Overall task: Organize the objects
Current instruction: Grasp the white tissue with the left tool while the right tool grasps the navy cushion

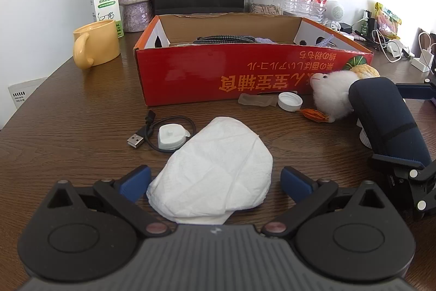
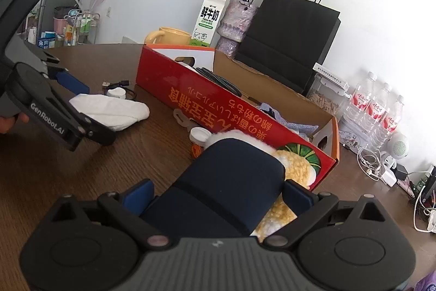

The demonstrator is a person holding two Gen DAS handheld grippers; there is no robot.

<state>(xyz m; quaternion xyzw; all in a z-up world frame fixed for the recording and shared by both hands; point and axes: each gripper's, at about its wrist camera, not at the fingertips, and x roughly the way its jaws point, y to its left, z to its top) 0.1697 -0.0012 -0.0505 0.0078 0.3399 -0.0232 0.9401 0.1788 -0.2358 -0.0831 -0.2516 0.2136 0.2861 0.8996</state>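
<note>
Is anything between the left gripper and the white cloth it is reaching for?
Nothing visible. The white cloth already lies between the open fingers of the left gripper, on the table.

Dark wood-grain desk [image 1: 68,127]; glossy red cardboard box [image 1: 218,72]; crinkled white paper tissue [image 1: 215,168]; fluffy plush sheep [image 1: 332,94].

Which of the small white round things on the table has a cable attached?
The white puck beside the tissue, wired to a USB plug; the bottle cap by the red box has none.
</note>
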